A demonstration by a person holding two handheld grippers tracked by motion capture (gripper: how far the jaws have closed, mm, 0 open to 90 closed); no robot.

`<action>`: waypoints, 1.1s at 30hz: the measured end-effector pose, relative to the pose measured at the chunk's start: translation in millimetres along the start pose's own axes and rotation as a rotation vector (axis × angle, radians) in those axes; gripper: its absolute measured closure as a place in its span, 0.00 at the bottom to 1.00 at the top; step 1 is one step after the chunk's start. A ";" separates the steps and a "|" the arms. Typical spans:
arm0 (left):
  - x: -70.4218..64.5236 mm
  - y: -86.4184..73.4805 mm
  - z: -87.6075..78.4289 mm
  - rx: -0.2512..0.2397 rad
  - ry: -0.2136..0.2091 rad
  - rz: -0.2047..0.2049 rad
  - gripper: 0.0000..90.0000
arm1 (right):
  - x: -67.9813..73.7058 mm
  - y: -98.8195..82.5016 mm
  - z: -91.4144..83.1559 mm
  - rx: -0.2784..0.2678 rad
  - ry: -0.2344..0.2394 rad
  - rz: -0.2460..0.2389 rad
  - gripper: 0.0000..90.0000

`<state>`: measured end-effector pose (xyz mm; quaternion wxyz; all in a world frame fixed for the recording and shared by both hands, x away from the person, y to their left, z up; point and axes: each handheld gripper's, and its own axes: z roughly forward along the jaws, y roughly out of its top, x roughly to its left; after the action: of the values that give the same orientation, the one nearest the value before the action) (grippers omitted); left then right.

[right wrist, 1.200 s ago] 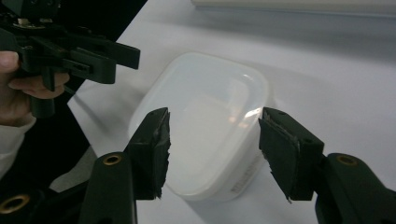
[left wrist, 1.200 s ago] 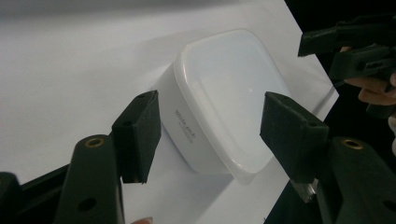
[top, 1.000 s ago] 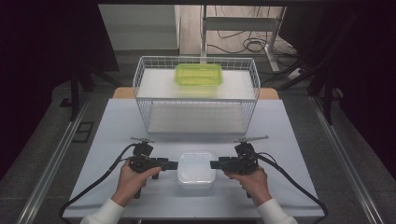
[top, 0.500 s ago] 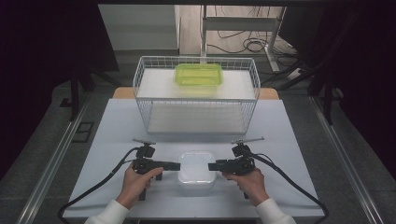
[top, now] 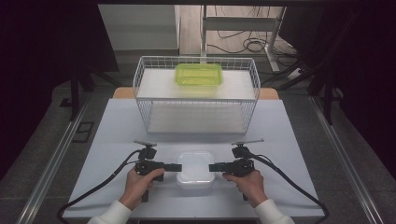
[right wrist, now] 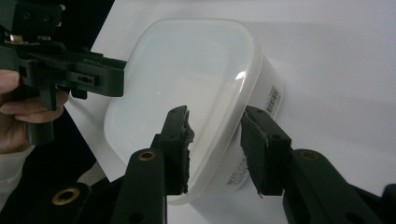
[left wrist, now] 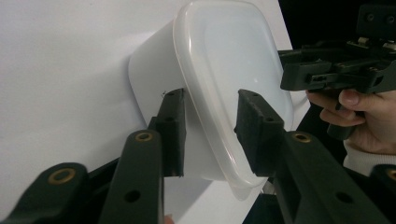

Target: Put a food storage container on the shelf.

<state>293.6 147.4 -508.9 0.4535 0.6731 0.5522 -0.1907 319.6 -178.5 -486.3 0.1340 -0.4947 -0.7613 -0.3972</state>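
A white lidded container (top: 195,168) sits on the white table near its front edge. My left gripper (top: 177,167) reaches in from its left and my right gripper (top: 212,167) from its right, each held in a hand. In the left gripper view the left gripper (left wrist: 210,135) has one pad over the lid of the container (left wrist: 224,60) and one beside the wall. The right gripper (right wrist: 215,144) straddles the container's (right wrist: 187,70) opposite rim the same way. Both sets of jaws have just been closing, and the pads still stand slightly off the plastic.
A white wire basket (top: 196,100) stands across the middle of the table, with a green lidded container (top: 198,74) on its upper shelf. Black cables trail from both grippers toward the table's front corners. Bare table lies between the basket and the white container.
Both grippers have shifted very slightly toward the table's front edge. The white container has stayed where it was.
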 end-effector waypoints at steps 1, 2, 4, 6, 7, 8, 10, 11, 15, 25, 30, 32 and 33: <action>-0.1 -0.2 -0.6 -0.002 -0.001 -0.004 0.76 | -0.5 -0.3 -0.2 -0.003 0.003 0.008 0.71; -0.2 -0.7 -0.8 -0.007 -0.004 -0.008 0.77 | -1.8 -0.8 -0.9 -0.008 0.015 0.027 0.73; -0.8 -1.4 -1.6 -0.009 -0.007 -0.008 0.78 | -4.1 -2.1 -2.7 -0.009 0.034 0.055 0.75; -2.2 -1.9 -2.7 -0.017 -0.012 -0.008 0.79 | -4.5 -2.8 -4.6 -0.012 0.042 0.066 0.77; -2.8 -1.9 -3.9 -0.019 -0.015 -0.007 0.80 | -3.9 -2.9 -5.8 -0.019 0.043 0.060 0.78; -3.5 -1.8 -4.9 -0.025 -0.016 -0.005 0.81 | -3.2 -2.9 -7.4 -0.024 0.044 0.056 0.79; -4.7 -1.9 -6.4 -0.036 -0.011 0.000 0.83 | -1.6 -2.8 -10.3 -0.037 0.051 0.048 0.81; -5.0 -1.9 -7.1 -0.037 -0.009 0.003 0.84 | -0.9 -2.8 -11.5 -0.044 0.057 0.042 0.82; -6.2 -2.2 -8.2 -0.051 -0.006 0.016 0.85 | 1.6 -3.1 -15.5 -0.064 0.066 0.008 0.85; -12.3 -2.5 -10.7 -0.071 0.007 0.055 0.86 | 6.4 -1.3 -20.6 -0.086 0.049 -0.058 0.87; -16.3 -1.6 -14.4 -0.082 0.006 0.081 0.86 | 8.5 0.2 -24.0 -0.100 0.060 -0.076 0.87; -18.3 -1.3 -15.7 -0.087 0.007 0.090 0.86 | 9.6 0.7 -25.7 -0.102 0.065 -0.082 0.87; -19.7 -1.4 -16.2 -0.092 0.007 0.091 0.86 | 10.0 1.0 -26.5 -0.104 0.067 -0.089 0.87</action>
<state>282.0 149.5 -486.2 0.4902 0.6766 0.5308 -0.1420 310.8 -191.4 -462.7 0.1157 -0.4532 -0.7559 -0.4582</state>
